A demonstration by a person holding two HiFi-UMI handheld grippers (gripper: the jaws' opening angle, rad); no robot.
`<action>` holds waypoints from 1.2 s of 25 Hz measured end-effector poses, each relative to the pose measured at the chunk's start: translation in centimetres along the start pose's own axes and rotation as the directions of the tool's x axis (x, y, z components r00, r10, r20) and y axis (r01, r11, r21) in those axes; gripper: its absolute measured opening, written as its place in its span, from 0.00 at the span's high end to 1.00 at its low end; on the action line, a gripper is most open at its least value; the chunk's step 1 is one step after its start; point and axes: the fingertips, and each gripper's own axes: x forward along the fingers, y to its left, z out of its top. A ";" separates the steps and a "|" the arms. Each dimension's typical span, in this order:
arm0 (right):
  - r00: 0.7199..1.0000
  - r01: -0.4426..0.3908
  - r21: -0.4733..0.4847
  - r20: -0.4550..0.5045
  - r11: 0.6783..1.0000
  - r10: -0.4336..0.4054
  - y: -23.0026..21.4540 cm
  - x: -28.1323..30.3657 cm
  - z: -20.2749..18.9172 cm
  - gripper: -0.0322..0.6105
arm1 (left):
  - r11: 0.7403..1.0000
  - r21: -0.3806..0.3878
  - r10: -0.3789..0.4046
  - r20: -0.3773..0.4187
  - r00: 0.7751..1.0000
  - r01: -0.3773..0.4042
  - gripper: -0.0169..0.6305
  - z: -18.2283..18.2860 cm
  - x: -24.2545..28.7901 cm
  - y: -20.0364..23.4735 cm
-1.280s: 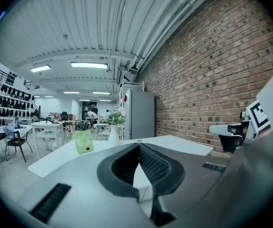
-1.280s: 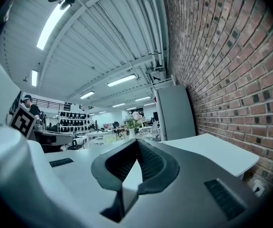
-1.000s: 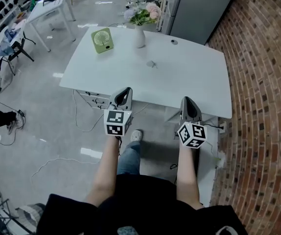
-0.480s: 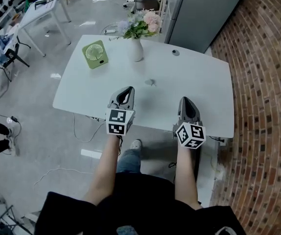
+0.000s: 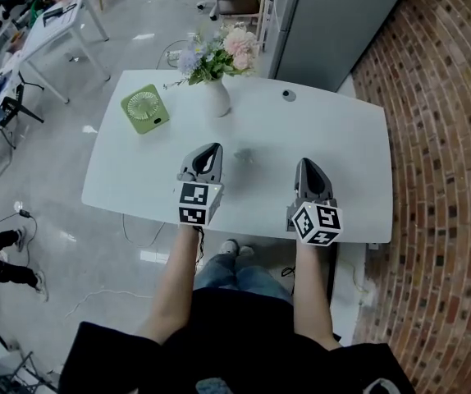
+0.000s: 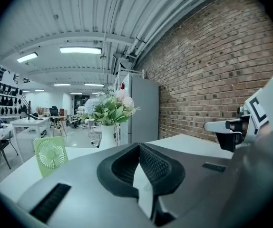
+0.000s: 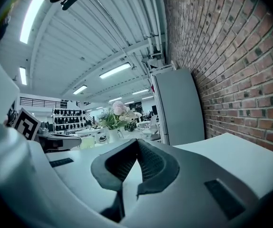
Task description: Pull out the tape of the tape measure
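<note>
A small grey object (image 5: 246, 156) lies on the white table (image 5: 350, 171), between and just beyond my two grippers; it is too small and blurred to tell whether it is the tape measure. My left gripper (image 5: 210, 151) hovers over the table's near half, left of that object, jaws shut and empty. My right gripper (image 5: 305, 165) hovers to the object's right, also shut with nothing in it. The left gripper view shows the closed pads (image 6: 151, 163) touching at the tip, as does the right gripper view (image 7: 148, 160). The grey object appears in neither gripper view.
A white vase of flowers (image 5: 217, 97) and a small green fan (image 5: 141, 109) stand at the table's far left. A small dark round thing (image 5: 287, 95) lies near the far edge. A grey cabinet (image 5: 334, 15) and a brick wall (image 5: 441, 138) flank the table.
The person has stepped up to the table. Both grippers, earlier over the floor before the near edge, now hang over the tabletop. Their jaws stayed shut.
</note>
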 end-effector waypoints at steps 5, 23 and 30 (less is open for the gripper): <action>0.998 -0.048 -0.015 -0.032 0.999 0.048 -0.2 1.3 0.0 0.95 | 1.000 0.004 0.012 -0.015 1.000 -0.012 0.94 0.0 1.3 -0.3; 0.985 -0.127 -0.012 -0.115 0.992 0.125 -0.3 5.4 -2.5 0.95 | 0.963 0.189 -0.141 -0.252 0.957 0.192 0.94 -6.1 7.1 -2.0; 0.980 -0.140 -0.008 -0.145 0.990 0.137 -0.6 6.7 -3.3 0.95 | 0.899 0.243 -0.244 -0.411 0.878 0.364 0.84 -9.3 8.9 -3.3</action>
